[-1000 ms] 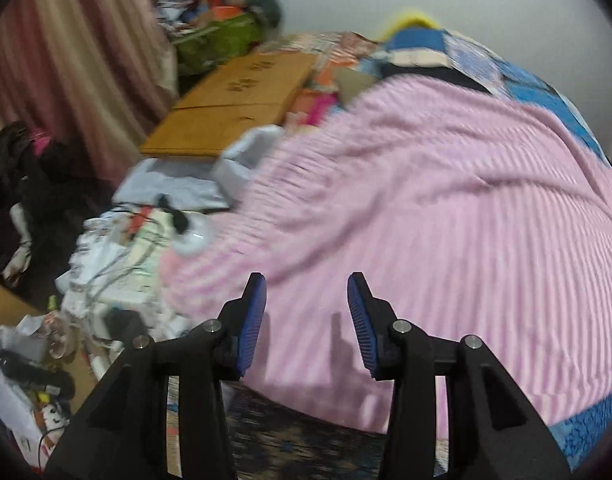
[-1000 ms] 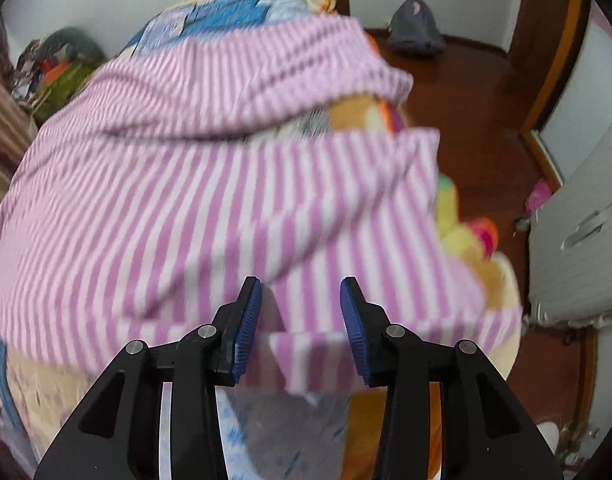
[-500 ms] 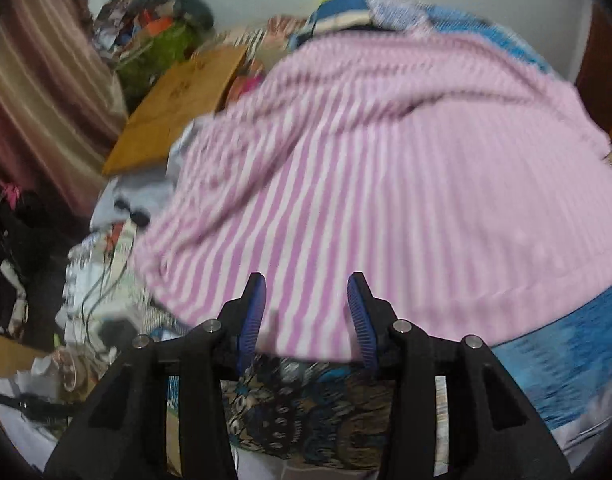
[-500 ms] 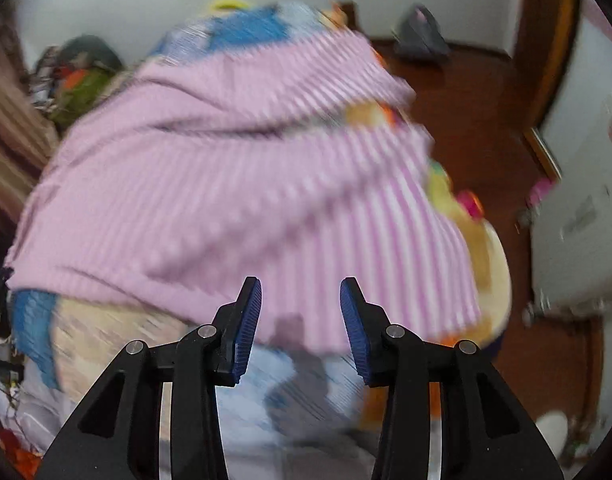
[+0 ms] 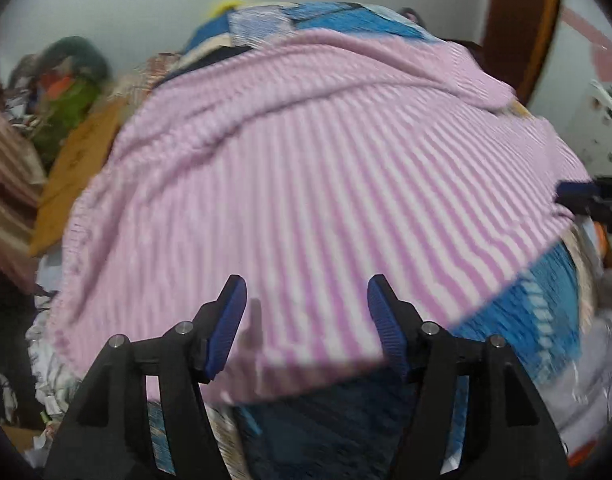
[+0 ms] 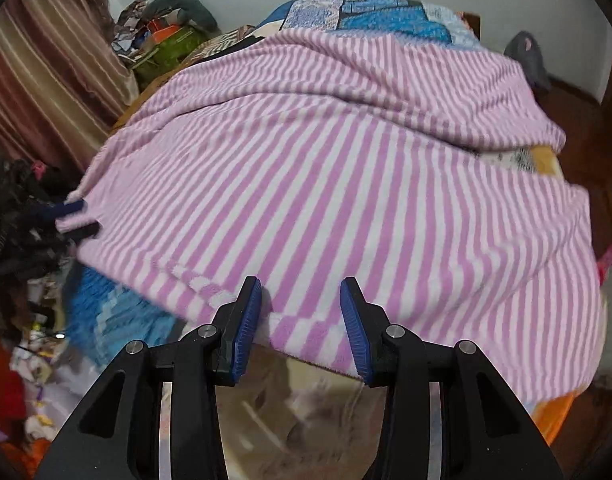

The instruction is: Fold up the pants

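The pink-and-white striped pants [image 5: 314, 184] lie spread wide over the bed, and they fill the right wrist view [image 6: 346, 184] too. My left gripper [image 5: 306, 328] is open and empty, its blue pads over the near hem on the left side. My right gripper [image 6: 299, 324] is open and empty over the near hem on the right side. The right gripper's tip shows at the right edge of the left wrist view [image 5: 586, 196]. The left gripper's tip shows at the pants' left edge in the right wrist view [image 6: 71, 216].
A blue patchwork bedcover [image 6: 386, 20] lies under the pants and shows at the near edge [image 5: 526, 312]. Clutter, cardboard [image 5: 77, 160] and a striped curtain [image 6: 45, 72] stand to the left. A wooden floor [image 6: 578, 120] and door frame [image 5: 518, 20] lie to the right.
Both grippers have swung across the bed and drawn back toward the near hem. The left gripper's jaws have opened wider. Each gripper's tip now shows in the other's view.
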